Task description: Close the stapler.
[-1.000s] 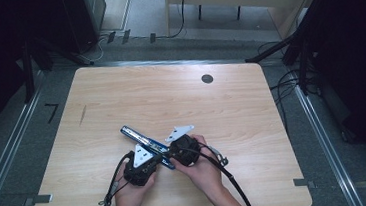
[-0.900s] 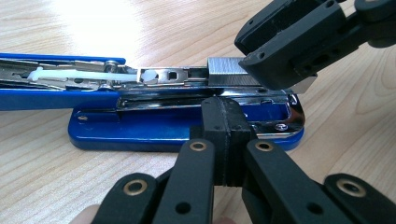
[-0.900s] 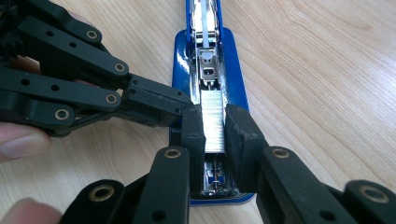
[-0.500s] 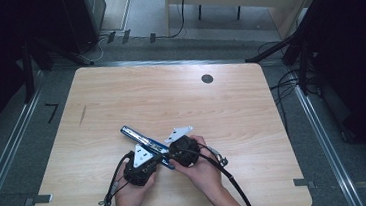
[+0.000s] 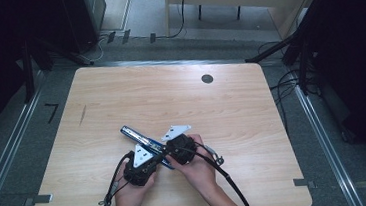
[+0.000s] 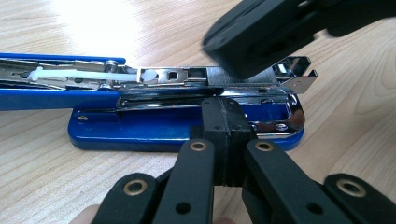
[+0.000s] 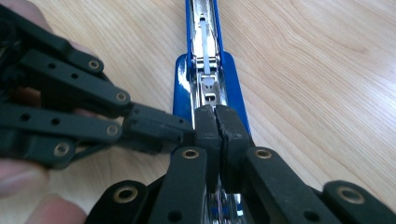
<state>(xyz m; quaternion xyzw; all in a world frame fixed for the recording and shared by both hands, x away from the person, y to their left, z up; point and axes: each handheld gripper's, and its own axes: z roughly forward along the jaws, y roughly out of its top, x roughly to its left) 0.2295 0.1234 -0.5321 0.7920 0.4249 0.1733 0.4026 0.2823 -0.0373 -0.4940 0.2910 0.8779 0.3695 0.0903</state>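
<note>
Working from the near table edge outward, I have both grippers converged on the opened blue stapler (image 5: 144,142), which lies flat on the wooden table (image 5: 252,117) near its front middle. The left gripper (image 6: 223,140) is clenched, its pads together against the stapler's base and lower rail, apparently to pin it down. The right gripper (image 7: 215,135), jaws just closed, is clenched over the chrome staple magazine (image 7: 205,79); whether it pinches anything I cannot tell, since its tips hide the contact. I judge this arrangement steadies the body while the magazine is handled. The staple channel's contents are hard to make out.
</note>
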